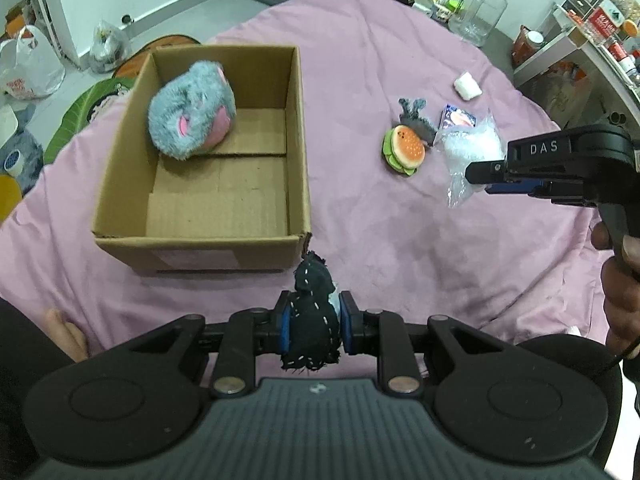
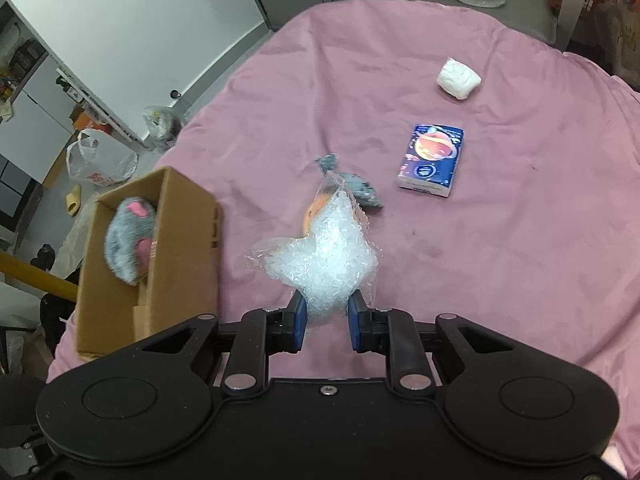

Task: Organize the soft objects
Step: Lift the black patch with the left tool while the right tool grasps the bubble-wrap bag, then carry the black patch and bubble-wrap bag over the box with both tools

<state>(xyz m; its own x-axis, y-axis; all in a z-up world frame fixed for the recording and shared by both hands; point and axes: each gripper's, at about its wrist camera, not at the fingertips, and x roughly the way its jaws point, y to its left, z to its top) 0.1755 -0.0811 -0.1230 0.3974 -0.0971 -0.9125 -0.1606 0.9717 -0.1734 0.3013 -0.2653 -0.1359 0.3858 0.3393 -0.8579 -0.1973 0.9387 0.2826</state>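
Note:
My left gripper (image 1: 313,326) is shut on a black stitched cloth toy (image 1: 312,316), held just in front of the near right corner of the cardboard box (image 1: 200,246). A grey and pink plush (image 1: 191,110) lies inside the box. My right gripper (image 2: 326,318) is shut on a clear bag of white pellets (image 2: 324,264), lifted above the pink cloth; it also shows in the left wrist view (image 1: 480,172). A burger toy (image 1: 404,150) and a small grey plush (image 2: 358,188) lie on the cloth.
A blue tissue pack (image 2: 432,160) and a white soft wad (image 2: 458,74) lie on the pink cloth (image 2: 520,240) at the right. Jars and bottles (image 1: 478,12) stand at the far edge. Bags and cushions lie on the floor left of the box.

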